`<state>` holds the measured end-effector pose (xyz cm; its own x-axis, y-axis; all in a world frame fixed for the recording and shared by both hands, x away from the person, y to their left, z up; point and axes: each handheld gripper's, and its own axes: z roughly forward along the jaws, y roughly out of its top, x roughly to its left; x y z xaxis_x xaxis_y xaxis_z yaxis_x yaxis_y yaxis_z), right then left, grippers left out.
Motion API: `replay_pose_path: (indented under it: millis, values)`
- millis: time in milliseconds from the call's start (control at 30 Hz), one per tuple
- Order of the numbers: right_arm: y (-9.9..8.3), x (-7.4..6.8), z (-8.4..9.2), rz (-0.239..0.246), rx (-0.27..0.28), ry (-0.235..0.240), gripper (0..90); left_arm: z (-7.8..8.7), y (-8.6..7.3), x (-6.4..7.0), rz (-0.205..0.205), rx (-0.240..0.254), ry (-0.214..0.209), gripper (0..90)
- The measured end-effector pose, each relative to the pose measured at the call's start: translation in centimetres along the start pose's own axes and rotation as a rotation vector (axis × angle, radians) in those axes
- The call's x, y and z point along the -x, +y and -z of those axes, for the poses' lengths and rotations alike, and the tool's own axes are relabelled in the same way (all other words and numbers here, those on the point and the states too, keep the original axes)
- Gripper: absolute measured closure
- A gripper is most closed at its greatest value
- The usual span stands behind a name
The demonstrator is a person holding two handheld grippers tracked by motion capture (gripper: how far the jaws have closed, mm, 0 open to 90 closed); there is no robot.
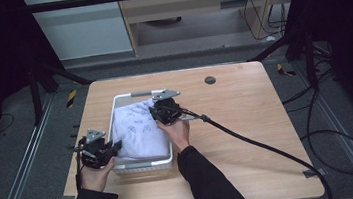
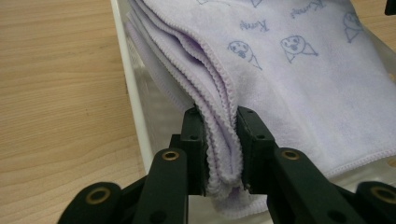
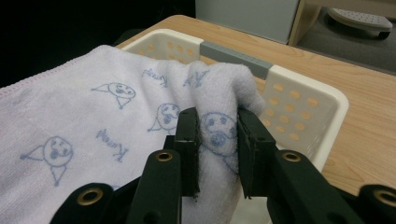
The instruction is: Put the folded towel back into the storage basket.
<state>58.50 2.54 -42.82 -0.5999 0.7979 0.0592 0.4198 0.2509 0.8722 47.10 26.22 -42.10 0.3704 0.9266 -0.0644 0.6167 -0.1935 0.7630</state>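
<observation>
A folded pale lilac towel (image 1: 140, 129) printed with small blue cartoon figures lies over a white perforated basket (image 1: 142, 166) on the wooden table. My left gripper (image 1: 115, 147) sits at the basket's near left corner, shut on the towel's (image 2: 299, 70) stacked hemmed edges; the layers are pinched between both pads. My right gripper (image 1: 155, 113) is at the towel's far right part, shut on a bunched fold of the towel (image 3: 84, 140). The basket's far rim (image 3: 303, 77) with a grey handle strip (image 3: 236, 53) shows behind that fold.
The wooden table (image 1: 247, 121) has bare surface right of the basket, with a round dark grommet (image 1: 210, 80) near its far edge. A thick black cable (image 1: 265, 144) trails from my right gripper across the table to the right. Dark frame legs and floor cables surround the table.
</observation>
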Motion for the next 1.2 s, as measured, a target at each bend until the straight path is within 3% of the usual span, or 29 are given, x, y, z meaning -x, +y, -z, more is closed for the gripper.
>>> replay_pose_path:
  millis: [100,567,833,1200]
  values:
    - [0.1,0.2,-0.3,-0.020,-0.011,0.006,72.0,-0.5,-0.2,0.1,-0.003,-0.015,0.000,73.0]
    - [-0.9,0.0,-0.9,0.019,-0.055,-0.014,70.9,-1.2,-0.5,0.0,-0.002,-0.046,0.010,72.2]
    - [-1.3,0.1,-1.3,0.064,-0.102,-0.020,64.9,-1.4,-0.6,-0.2,0.009,-0.053,0.022,65.6]
    - [-0.3,0.2,0.6,0.077,-0.030,-0.018,46.6,0.0,-0.1,0.0,0.017,0.016,0.008,61.1]
